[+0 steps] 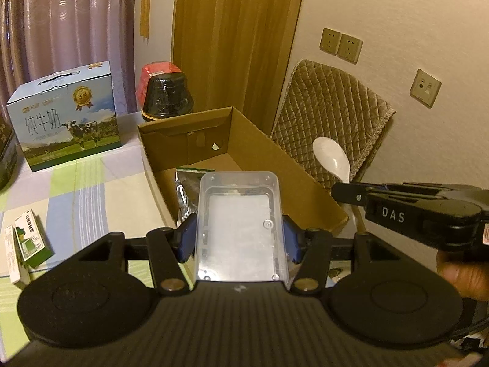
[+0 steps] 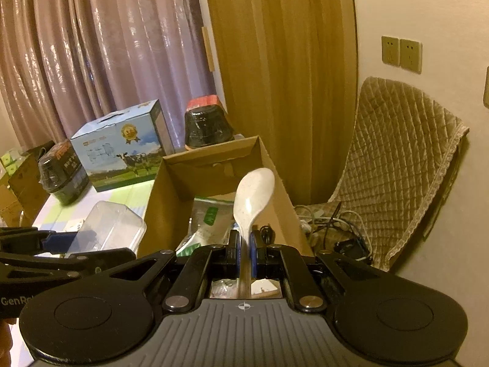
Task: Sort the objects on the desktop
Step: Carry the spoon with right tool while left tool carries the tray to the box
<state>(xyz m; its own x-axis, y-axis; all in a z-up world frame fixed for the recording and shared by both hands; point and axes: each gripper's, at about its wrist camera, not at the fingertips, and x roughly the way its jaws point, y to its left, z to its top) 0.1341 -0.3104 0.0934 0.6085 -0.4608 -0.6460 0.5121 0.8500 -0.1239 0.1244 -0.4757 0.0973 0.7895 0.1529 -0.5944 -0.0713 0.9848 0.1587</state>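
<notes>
- A person's left gripper pinches a clear plastic container across its short sides between blue pads, the tub's long axis running straight out ahead toward the open cardboard box
- The right gripper is pressed together on the handle of a white spoon, bowl raised and pointing forward over the box's near end (the handle runs back between the pads toward the camera)
- Both loads are off the table and both face the same box, which lies directly ahead and below each; seen from the right wrist, the container hangs just outside the box's left wall, while the spoon sits above the right wall in the left wrist view
- The right hand looks the nearer to a drop, its spoon already over the interior; the left would have to clear the left wall first
- Inside, a silvery pouch occupies the near floor; the far half looks bare, offering room
- Box walls stand tall on every side, so each release likely calls for coming in from above
- Beyond the box, a milk carton and a dark jar stand well apart from the path; small green boxes lie on the tablecloth to the left
</notes>
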